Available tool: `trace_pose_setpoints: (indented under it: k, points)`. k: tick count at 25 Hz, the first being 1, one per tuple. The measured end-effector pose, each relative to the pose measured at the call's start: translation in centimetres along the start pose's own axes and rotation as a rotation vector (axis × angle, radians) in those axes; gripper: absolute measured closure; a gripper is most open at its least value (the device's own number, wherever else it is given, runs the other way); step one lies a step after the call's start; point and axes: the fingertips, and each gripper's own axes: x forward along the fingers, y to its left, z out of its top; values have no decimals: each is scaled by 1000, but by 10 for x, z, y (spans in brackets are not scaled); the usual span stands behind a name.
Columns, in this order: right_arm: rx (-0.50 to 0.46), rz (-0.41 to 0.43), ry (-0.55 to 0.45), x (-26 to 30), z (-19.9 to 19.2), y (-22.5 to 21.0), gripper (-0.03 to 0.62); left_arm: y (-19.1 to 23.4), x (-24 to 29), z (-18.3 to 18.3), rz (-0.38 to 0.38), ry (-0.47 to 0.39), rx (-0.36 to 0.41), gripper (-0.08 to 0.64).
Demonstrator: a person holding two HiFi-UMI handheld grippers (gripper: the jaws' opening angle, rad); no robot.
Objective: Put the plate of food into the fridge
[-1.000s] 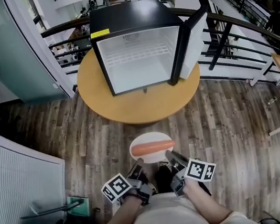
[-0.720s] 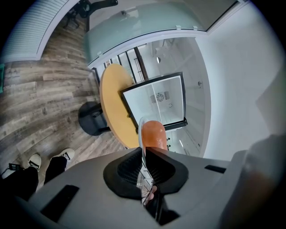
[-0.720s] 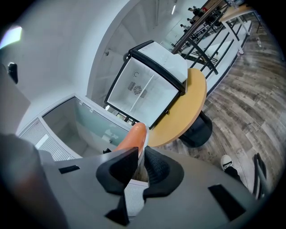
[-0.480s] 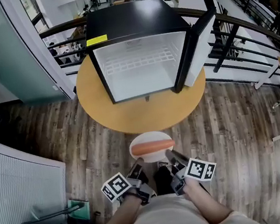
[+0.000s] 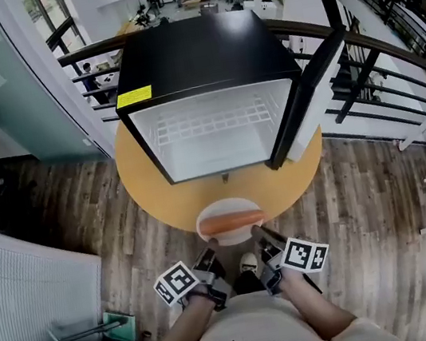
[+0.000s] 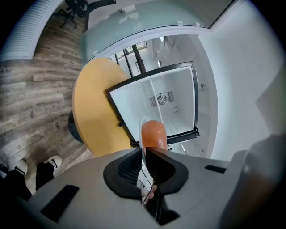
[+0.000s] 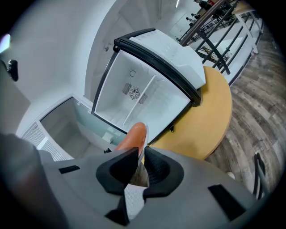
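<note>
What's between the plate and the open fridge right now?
Only bare table, as the head view shows: nothing stands between the plate and the fridge.

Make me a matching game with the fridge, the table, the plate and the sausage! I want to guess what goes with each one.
Things:
1 fridge
2 round table
3 plate
4 sausage

States:
A lies on the plate
B door swung open
C gripped by the left gripper and right gripper
D yellow-brown, carries the fridge

Pairs: 1-B, 2-D, 3-C, 4-A
</note>
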Motion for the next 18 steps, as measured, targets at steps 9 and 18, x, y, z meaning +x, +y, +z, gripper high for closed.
trace_pose_setpoints:
  k: [9,18]
  points:
    - [0,22,51,30,42,-15,532,-7,44,15,25,-51,-50,520]
    - [9,11,55,50,54,-20,532,-7,62,31,41,-27,-51,520]
